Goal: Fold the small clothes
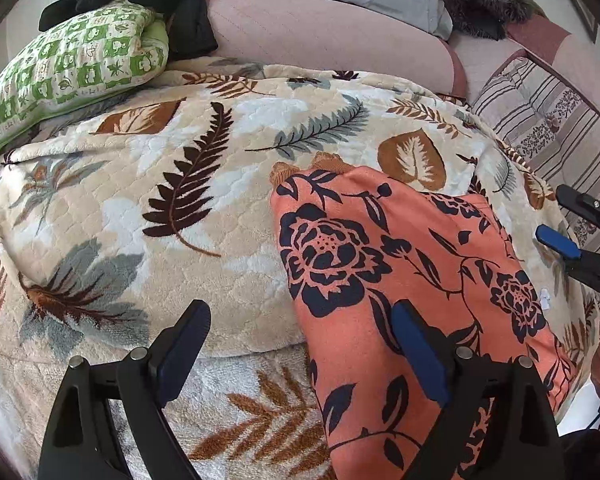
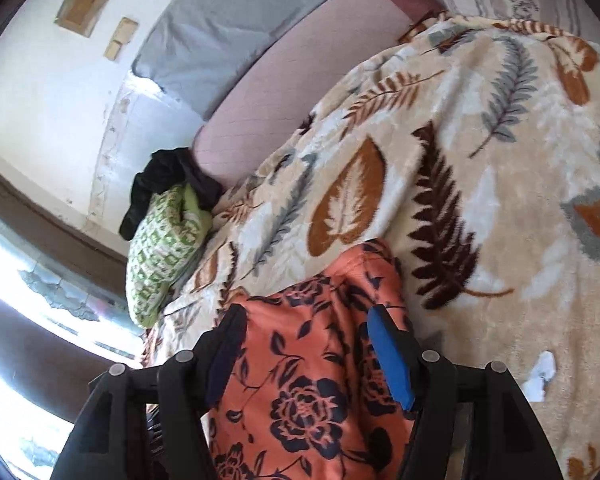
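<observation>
Soft, even daylight fills both fisheye views. In the right wrist view a window (image 2: pixel 24 280) at the left edge glares white, blown out. Edges curve strongly, with dark corners. Slight softness throughout; shadows are faint.

leaf-print blanket (image 1: pixel 204 152) carries orange floral garment (image 1: pixel 380 264), green pillow (image 1: pixel 68 68).
</observation>
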The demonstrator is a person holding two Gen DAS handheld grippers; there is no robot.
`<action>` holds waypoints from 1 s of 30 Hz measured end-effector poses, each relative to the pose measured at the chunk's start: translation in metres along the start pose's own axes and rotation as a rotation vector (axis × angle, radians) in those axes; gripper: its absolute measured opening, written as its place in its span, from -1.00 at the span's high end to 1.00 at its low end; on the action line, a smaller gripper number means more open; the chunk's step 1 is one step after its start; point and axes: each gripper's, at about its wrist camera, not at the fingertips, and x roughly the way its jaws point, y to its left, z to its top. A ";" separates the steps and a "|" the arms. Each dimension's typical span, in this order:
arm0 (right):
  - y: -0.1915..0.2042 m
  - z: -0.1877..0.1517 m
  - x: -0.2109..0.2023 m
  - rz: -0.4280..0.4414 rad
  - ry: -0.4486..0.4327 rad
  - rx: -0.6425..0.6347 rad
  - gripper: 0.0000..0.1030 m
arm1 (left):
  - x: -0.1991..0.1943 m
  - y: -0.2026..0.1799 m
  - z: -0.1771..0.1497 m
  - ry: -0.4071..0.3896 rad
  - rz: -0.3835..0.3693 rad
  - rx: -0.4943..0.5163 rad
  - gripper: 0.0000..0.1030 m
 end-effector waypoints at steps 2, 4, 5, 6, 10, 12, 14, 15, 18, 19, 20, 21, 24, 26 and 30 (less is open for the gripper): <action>0.006 0.001 0.019 0.047 0.065 0.001 -0.28 | 0.004 -0.001 -0.001 0.016 0.009 0.006 -0.79; 0.003 0.002 0.045 0.048 0.153 0.027 -0.28 | 0.006 -0.002 -0.002 0.017 0.016 0.018 -0.79; -0.001 0.001 0.060 0.028 0.201 0.046 -0.29 | 0.005 -0.002 -0.002 0.015 0.015 0.022 -0.79; -0.005 0.001 0.074 -0.025 0.240 0.062 -0.29 | 0.006 -0.002 -0.001 0.018 0.012 0.023 -0.79; 0.003 0.007 0.082 -0.081 0.215 0.037 -0.31 | 0.007 0.003 0.001 0.035 -0.012 0.003 -0.79; 0.013 0.011 0.077 -0.052 0.158 0.011 -0.31 | 0.005 0.005 0.003 0.036 -0.017 -0.005 -0.79; 0.020 0.013 0.080 -0.008 0.152 0.005 -0.31 | 0.001 0.006 0.005 0.022 -0.015 -0.006 -0.79; 0.022 0.013 0.086 -0.009 0.161 0.004 -0.31 | -0.001 0.006 0.006 0.013 -0.008 -0.006 -0.79; 0.017 0.008 0.115 -0.097 0.211 0.023 -0.32 | 0.004 0.011 0.007 0.019 0.000 -0.013 -0.79; 0.013 0.008 0.123 -0.107 0.230 0.033 -0.32 | 0.009 0.012 0.006 0.039 0.001 -0.016 -0.80; 0.013 0.009 0.123 -0.102 0.222 0.027 -0.32 | 0.012 0.013 0.005 0.054 -0.003 -0.021 -0.81; 0.015 0.011 0.123 -0.106 0.218 0.022 -0.32 | 0.012 0.014 0.005 0.054 -0.008 -0.028 -0.82; 0.019 0.011 0.109 -0.091 0.194 0.016 -0.32 | 0.003 0.014 0.007 0.036 -0.015 -0.025 -0.82; 0.019 0.011 0.092 -0.073 0.171 0.011 -0.32 | -0.005 0.016 0.009 0.019 -0.021 -0.020 -0.81; 0.007 0.013 0.052 -0.063 0.124 0.017 -0.38 | -0.012 0.031 0.009 0.038 -0.058 -0.053 -0.81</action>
